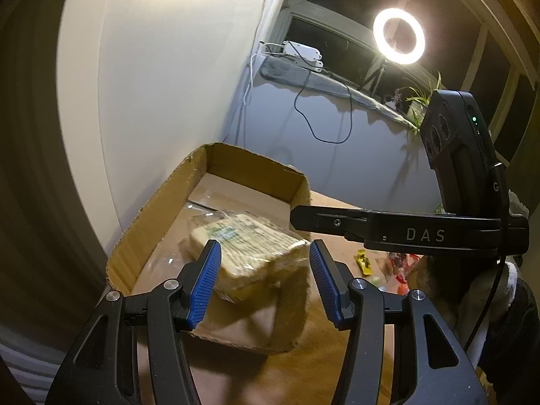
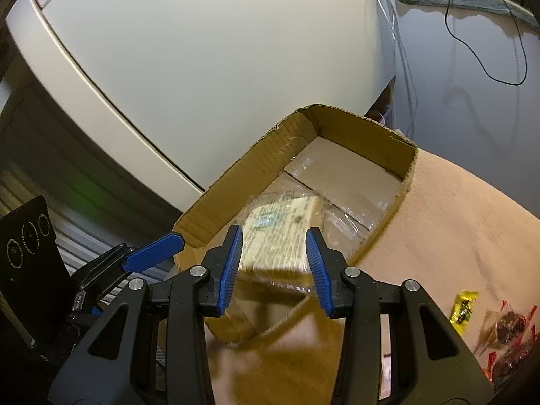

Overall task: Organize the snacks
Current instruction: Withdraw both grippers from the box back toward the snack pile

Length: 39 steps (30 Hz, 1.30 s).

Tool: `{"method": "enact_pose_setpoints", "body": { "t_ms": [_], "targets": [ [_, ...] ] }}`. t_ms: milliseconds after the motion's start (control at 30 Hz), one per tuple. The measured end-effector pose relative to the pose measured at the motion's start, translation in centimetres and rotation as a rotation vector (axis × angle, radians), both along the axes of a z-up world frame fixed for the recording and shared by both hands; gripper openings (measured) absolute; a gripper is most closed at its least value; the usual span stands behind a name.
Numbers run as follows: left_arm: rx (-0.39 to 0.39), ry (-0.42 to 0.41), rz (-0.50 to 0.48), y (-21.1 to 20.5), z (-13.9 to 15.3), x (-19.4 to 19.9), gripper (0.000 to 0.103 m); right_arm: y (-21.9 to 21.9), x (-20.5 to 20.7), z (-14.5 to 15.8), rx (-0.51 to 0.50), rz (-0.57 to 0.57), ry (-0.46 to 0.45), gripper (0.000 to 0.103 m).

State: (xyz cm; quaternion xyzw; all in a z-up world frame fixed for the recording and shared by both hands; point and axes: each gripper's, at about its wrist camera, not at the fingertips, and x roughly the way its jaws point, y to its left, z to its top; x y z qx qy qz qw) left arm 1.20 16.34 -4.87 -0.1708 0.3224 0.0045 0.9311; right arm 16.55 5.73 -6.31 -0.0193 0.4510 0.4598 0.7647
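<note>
cardboard box (image 2: 236, 182): landmark, open top takes snacks | left gripper (image 1: 265, 280): agape, empty, beside box's near wall | wrapped snack block (image 2: 280, 236): over box's near end, pinched by right gripper (image 2: 274, 268), likely for lowering | loose snacks (image 2: 499, 330): right of box

Browns, blue and pale yellow

The cardboard box (image 2: 236, 182) is plain brown, on a tan tabletop (image 2: 465, 216). The wrapped snack block (image 2: 280, 233) in it is pale cream-yellow with small green and dark print. Both grippers are black with ribbed blue pads (image 1: 206, 283). At near right lie a yellow wrapper (image 2: 464, 310) and red-and-clear packets (image 2: 509, 334).
</note>
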Motion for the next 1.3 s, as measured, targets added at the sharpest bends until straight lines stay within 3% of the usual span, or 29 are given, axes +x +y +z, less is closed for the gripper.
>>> {"method": "enact_pose_setpoints", "body": {
  "t_ms": [300, 600, 767, 1033, 1300],
  "targets": [
    [0.035, -0.004, -0.031, -3.5, 0.7, -0.7, 0.053, -4.2, -1.4, 1.1, -0.013, -0.044, -0.063, 0.042],
    [0.054, 0.006, -0.09, -8.4, 0.6, -0.6, 0.053, -12.6, -1.7, 1.1, -0.05, -0.164, -0.127, 0.043],
    [0.045, 0.033, -0.13, -10.9, -0.3, 0.0, 0.054, -18.8, -1.3, 0.1, -0.097, -0.271, -0.152, 0.061],
    [0.045, 0.082, -0.191, -13.9, -2.1, 1.3, 0.054, -26.5, -0.8, -2.6, -0.192, -0.395, -0.168, 0.061],
    [0.082, 0.139, -0.248, -16.3, -4.0, 2.6, 0.054, -29.7, -1.3, -5.1, -0.271, -0.433, -0.171, 0.061]
  ]
}}
